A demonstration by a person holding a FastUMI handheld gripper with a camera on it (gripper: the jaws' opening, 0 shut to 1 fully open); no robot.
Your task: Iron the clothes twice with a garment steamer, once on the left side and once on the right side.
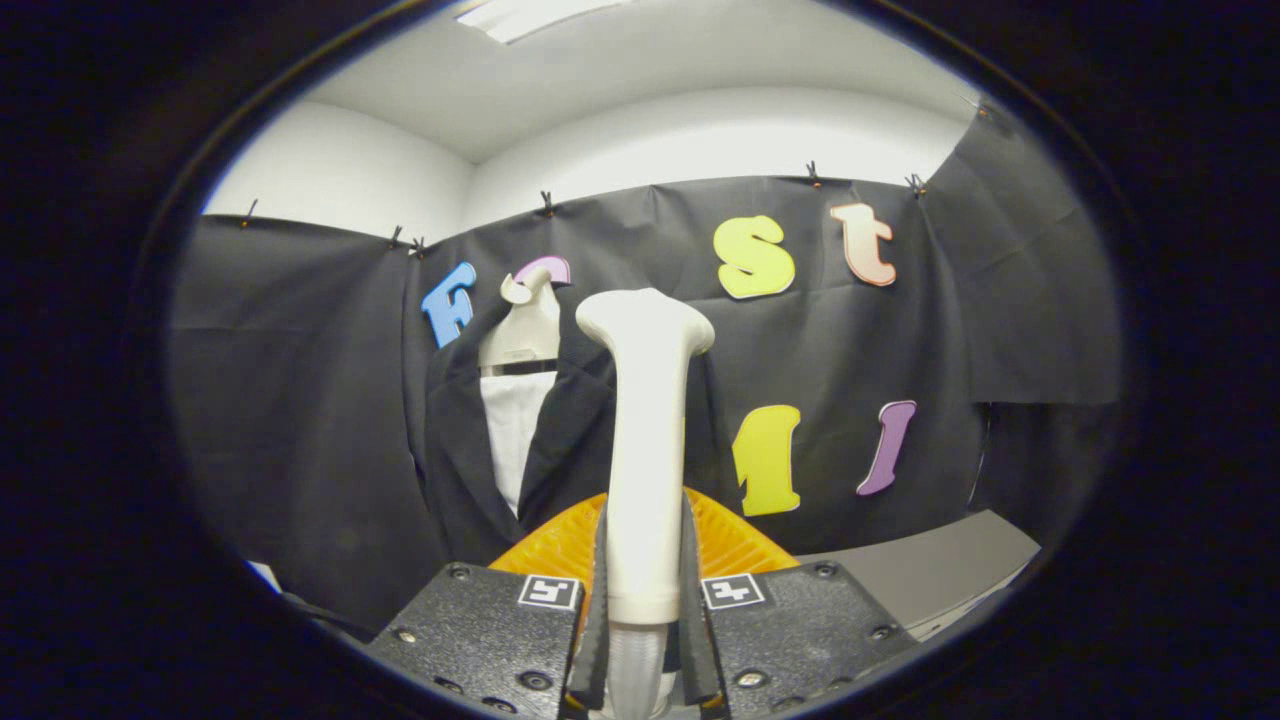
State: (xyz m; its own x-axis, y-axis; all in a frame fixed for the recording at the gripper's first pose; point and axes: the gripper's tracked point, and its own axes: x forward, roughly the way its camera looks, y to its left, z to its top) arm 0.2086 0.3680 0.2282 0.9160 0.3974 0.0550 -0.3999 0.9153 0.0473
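A cream garment steamer (645, 440) stands upright between my fingers, its wide head at the top. My gripper (643, 590) is shut on the steamer's handle, with a finger (598, 620) pressing on each side. Beyond it and a little to the left hangs a dark jacket (470, 450) over a white shirt (512, 430) on a pale mannequin bust (525, 330). The steamer head is level with the jacket's right lapel, apart from the cloth as far as I can tell.
An orange ribbed surface (735, 540) lies just behind the fingers. To the right runs a grey tabletop (930, 570). Black cloth walls close the booth behind and on both sides.
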